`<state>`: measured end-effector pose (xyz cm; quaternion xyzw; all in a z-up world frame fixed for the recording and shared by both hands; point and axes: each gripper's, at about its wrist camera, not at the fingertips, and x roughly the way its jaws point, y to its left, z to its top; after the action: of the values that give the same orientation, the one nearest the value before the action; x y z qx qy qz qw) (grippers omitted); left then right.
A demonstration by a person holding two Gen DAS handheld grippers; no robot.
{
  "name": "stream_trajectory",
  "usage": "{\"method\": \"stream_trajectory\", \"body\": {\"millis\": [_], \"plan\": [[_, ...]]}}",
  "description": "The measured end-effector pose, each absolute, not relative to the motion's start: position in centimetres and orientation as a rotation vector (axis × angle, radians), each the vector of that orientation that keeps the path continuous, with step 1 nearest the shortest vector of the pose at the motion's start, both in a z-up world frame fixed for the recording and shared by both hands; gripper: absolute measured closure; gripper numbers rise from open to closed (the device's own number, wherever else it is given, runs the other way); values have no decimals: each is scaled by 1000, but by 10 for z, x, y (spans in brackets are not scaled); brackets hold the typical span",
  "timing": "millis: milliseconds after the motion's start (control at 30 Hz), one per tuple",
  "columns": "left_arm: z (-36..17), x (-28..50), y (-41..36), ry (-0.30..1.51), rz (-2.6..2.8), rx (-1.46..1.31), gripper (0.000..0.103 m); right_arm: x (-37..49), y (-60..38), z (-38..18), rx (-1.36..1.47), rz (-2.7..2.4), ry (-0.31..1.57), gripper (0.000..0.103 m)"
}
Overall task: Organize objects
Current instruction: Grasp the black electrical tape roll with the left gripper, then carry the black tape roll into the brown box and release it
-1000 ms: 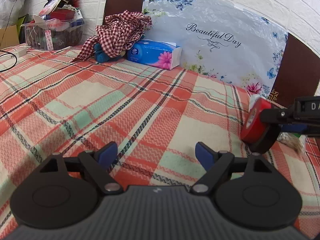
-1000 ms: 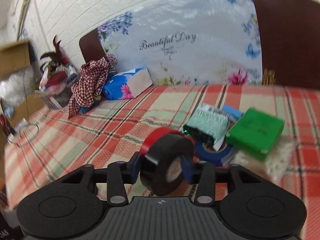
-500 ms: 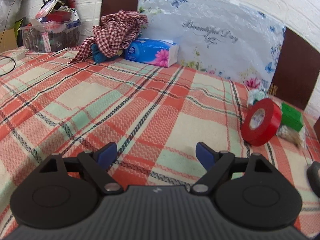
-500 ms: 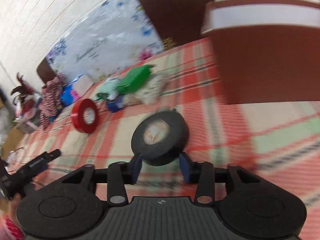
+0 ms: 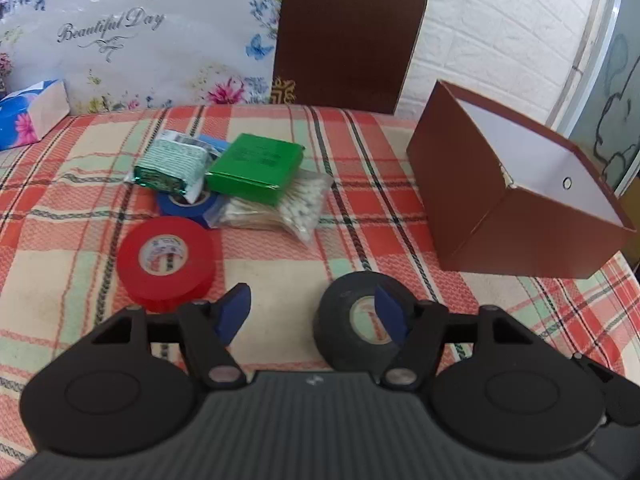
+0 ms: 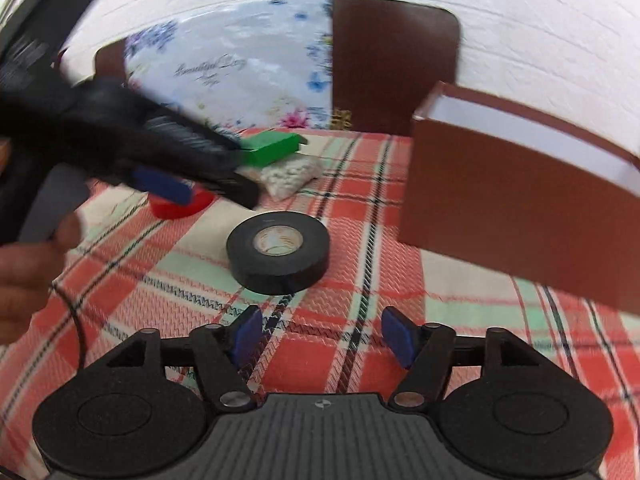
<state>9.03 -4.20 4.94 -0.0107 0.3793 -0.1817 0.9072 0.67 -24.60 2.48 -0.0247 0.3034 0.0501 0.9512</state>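
A black tape roll (image 6: 278, 252) lies flat on the plaid cloth, just ahead of my right gripper (image 6: 322, 336). Its jaws are opening with nothing between them. In the left wrist view the black tape roll (image 5: 352, 324) sits partly behind the right finger of my left gripper (image 5: 314, 312). Those jaws are closing, and the pads press on nothing. A red tape roll (image 5: 166, 262) lies to the left of it. Behind are a blue tape roll (image 5: 184, 204), a green box (image 5: 254, 166), a bag of cotton swabs (image 5: 280, 208) and a green-white packet (image 5: 172, 164).
An open brown box (image 5: 516, 184) with a white inside stands at the right, close to the black roll. A blue tissue pack (image 5: 28, 116) lies at the far left. A floral board and a brown chair back (image 5: 348, 32) stand behind. A person's hand (image 6: 24, 264) holds the left tool.
The right gripper carried the black roll toward the brown box, laid it on the cloth and opened. The left gripper swung right to face the pile and box, with narrower jaws.
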Motion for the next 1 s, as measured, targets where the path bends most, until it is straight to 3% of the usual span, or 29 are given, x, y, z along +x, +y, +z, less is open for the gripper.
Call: {"method": "stream_trajectory", "body": {"millis": [200,333,367,467,567,1000], "plan": [[36,94,-60,857,-318,58,32,35,-242,20,-36,129,630,35],[26,100,-60,882,-292,66,30,64,-228,14,-55,174,644,18],[25,101,-60,883,-290,68,33,70,-224,13,-66,185,641,18],[22,101,-64,867,-322,87,53,80,-216,10,-100,216,627,27],[22,97,-71,855,-356,104,71,79,-214,10,-114,223,618,27],[26,62,-96,886,-422,122,73,37,-229,16,-64,178,635,28]]}}
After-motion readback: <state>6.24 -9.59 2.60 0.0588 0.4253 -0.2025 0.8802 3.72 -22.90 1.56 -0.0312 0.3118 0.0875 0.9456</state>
